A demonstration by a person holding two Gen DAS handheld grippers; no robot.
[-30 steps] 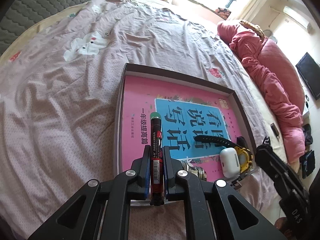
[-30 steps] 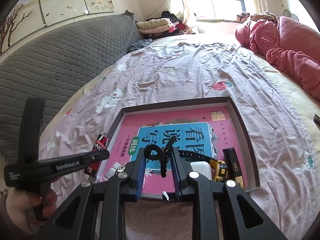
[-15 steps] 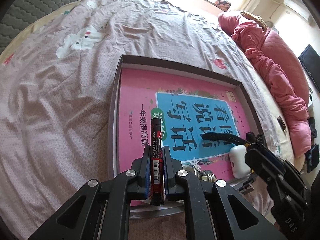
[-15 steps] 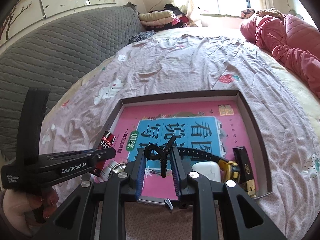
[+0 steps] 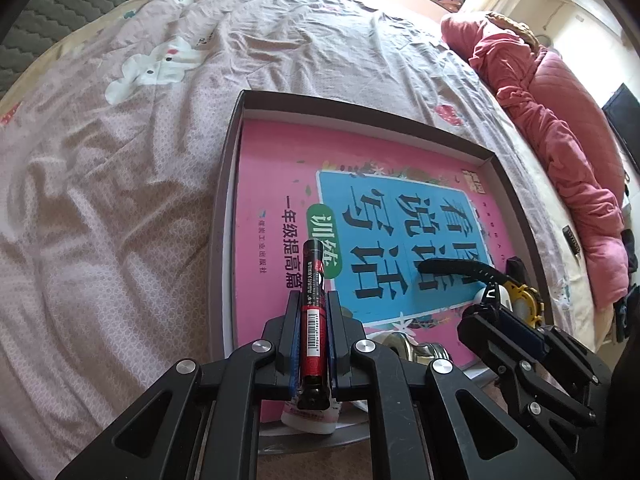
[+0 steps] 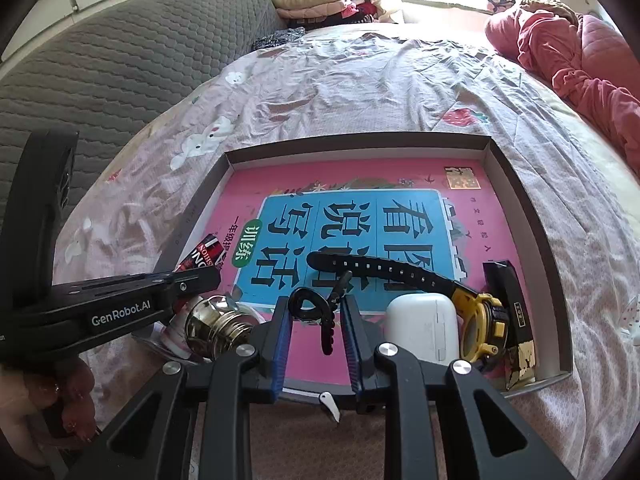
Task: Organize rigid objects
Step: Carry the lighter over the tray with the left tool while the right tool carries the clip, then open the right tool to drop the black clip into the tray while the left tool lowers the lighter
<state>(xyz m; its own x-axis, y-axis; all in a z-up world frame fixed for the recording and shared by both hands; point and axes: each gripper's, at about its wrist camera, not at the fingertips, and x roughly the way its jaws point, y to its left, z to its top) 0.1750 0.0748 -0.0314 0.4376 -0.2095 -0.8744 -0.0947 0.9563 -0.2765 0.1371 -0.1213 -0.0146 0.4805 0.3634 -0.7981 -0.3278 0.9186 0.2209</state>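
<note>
Left gripper [image 5: 313, 312] clamps the red marker [image 5: 313, 308] lengthwise at lower centre; right gripper [image 6: 316, 316] pinches a black clip [image 6: 320, 312], both poised over the tray [image 6: 516, 184] for depositing.

Pink book [image 6: 360, 184] with blue panel at twelve; yellow-black watch [image 6: 480, 320] at three; white case [image 6: 422, 328]; red-black marker [image 5: 313, 320]; bunny-print pinkish sheet [image 5: 120, 160].

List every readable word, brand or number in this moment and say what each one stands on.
"GenRobot.AI": side of the left tongs.
"看图说话写话", "训练", "一年级提高篇": cover of the pink book in the box.
"NOHIS...", partly hidden: the red and black marker held in the left tongs.
Barcode digits and small print on the marker, the book's gold corner stamp and the black box label: too small to read.
</note>
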